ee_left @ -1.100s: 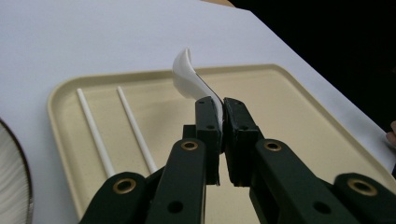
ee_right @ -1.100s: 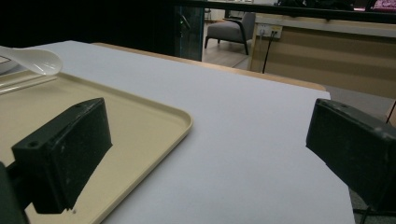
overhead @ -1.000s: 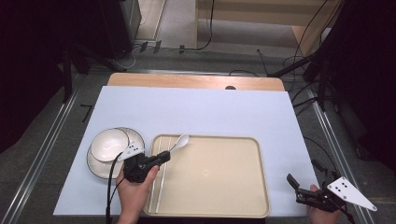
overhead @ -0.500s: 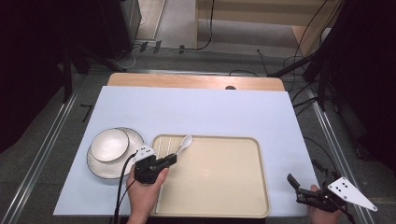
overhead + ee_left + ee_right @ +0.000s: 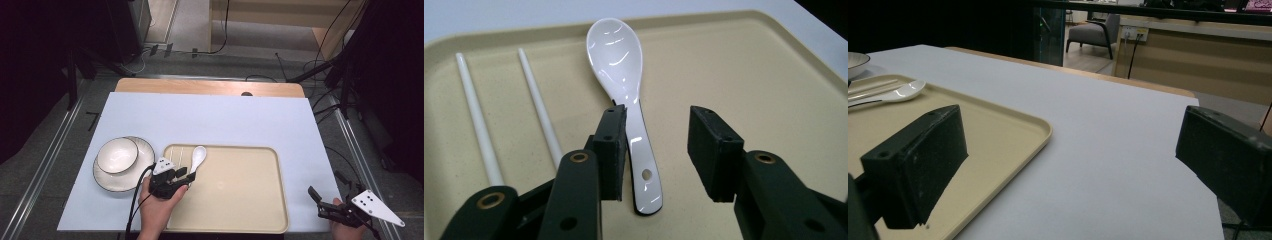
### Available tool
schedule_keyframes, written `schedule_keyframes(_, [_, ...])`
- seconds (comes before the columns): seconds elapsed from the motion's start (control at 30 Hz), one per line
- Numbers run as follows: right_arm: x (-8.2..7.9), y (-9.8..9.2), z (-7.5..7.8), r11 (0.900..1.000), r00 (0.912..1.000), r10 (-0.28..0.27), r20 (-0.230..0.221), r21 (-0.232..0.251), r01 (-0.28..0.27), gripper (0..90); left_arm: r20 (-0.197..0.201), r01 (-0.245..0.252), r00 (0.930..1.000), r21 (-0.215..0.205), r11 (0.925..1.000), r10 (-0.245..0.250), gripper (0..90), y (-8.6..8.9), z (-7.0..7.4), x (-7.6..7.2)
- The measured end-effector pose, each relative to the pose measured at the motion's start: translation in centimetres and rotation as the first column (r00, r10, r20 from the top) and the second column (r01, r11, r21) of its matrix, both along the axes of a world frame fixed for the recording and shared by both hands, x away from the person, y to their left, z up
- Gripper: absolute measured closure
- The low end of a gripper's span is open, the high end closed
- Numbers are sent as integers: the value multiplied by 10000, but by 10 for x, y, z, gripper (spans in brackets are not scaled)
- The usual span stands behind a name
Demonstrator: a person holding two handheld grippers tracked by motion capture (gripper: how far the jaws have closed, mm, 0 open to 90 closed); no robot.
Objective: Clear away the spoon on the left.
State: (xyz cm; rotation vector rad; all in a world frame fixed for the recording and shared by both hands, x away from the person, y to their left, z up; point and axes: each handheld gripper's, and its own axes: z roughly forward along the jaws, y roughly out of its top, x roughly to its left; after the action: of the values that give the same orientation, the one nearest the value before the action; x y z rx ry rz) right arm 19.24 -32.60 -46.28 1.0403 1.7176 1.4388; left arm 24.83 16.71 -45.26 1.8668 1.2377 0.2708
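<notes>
Close by, the left gripper [image 5: 656, 150] has just been opening, its jaws partly apart around the handle of the white spoon [image 5: 624, 95], which lies flat on the beige tray [image 5: 240, 200] (chopsticks [image 5: 504, 115] just beside it). Off at the table's near right corner, the right gripper [image 5: 327, 206] gapes wide, holding nothing.

My table [image 5: 210, 117] carries a pale blue mat; on it I see a beige tray [image 5: 240, 210] near centre and a plate [image 5: 142, 172] just left of it.
</notes>
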Motion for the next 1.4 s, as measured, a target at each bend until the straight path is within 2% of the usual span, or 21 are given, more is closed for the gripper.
schedule_keyframes(0.1, [0, 0, 0, 10000, 10000, 3, -10, 10, -3, 2, -101, 276, 9996, 98, 9996, -275, 790, -5, 1, 5])
schedule_keyframes(0.2, [0, 1, 0, 10000, 10000, 20, -17, -18, -20, 2, -149, 370, 9992, 218, 9991, -366, 900, -10, 2, 9])
schedule_keyframes(0.3, [0, 1, 0, 10000, 10000, 24, -16, -5, -24, 2, -333, 388, 9987, 284, 9988, -378, 900, -19, 1, 19])
schedule_keyframes(0.4, [0, 1, 0, 10000, 10000, 16, -4, 18, -16, 2, -642, 416, 9972, 524, 9978, -382, 900, -30, -2, 35])
schedule_keyframes(0.5, [0, 1, 0, 10000, 10000, 8, 3, 56, -8, 2, -736, 456, 9965, 704, 9965, -404, 900, -38, -4, 40])
schedule_keyframes(0.57, [1, 1, 0, 10000, 10000, 21, 9, 64, -21, 2, -882, 511, 9952, 1016, 9935, -421, 900, -48, -8, 48])
schedule_keyframes(0.63, [1, 2, 0, 10000, 10000, 54, 34, 14, -54, 2, -973, 409, 9948, 1178, 9922, -295, 900, -50, -10, 53])
schedule_keyframes(0.97, [1, 0, 0, 9999, 10000, 4, 46, 150, -5, 2, -1062, -31, 9942, 1202, 9927, 160, 900, -46, -12, 63])
schedule_keyframes(1.27, [1, 0, 0, 9999, 10000, 7, 40, 158, -7, 2, -1049, -114, 9942, 1192, 9928, 240, 900, -40, -11, 68])
schedule_keyframes(1.4, [1, 0, 0, 9999, 10000, 5, 16, 169, -5, 2, -978, -46, 9951, 1044, 9945, 149, 890, -36, -8, 64])
